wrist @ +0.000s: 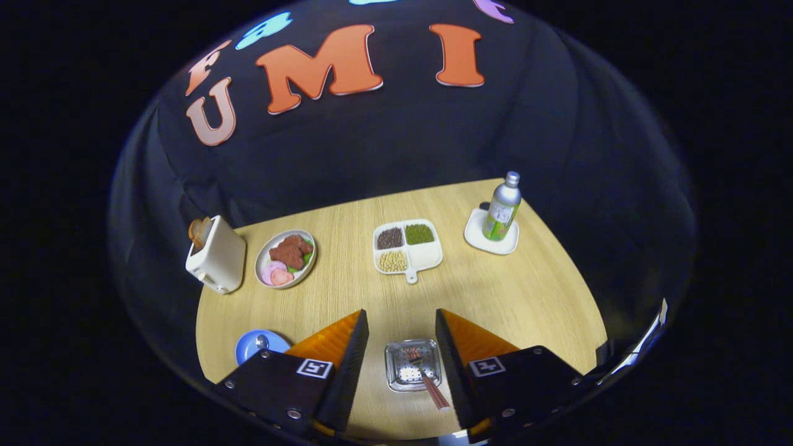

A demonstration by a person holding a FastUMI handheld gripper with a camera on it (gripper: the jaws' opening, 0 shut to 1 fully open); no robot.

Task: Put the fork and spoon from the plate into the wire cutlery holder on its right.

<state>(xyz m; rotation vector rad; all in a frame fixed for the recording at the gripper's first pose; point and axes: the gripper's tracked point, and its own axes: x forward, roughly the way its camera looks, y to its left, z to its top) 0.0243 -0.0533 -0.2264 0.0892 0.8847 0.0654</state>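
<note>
My gripper (401, 322) is open, high above the near part of a wooden table (508, 297), with nothing between its fingers. Seen between the fingers, the square wire cutlery holder (412, 365) stands on the table below. A fork (426, 378) with a reddish handle leans in it, handle sticking out toward me. Left of the holder, partly hidden behind the left finger, is the blue plate (254, 345) with the spoon (262, 341) lying on it.
Beyond the fingers stand a white divided tray of beans (427, 255), a plate of food (285, 257), a white toaster (216, 254) with bread in it, and a green bottle (502, 208) on a white coaster (480, 238).
</note>
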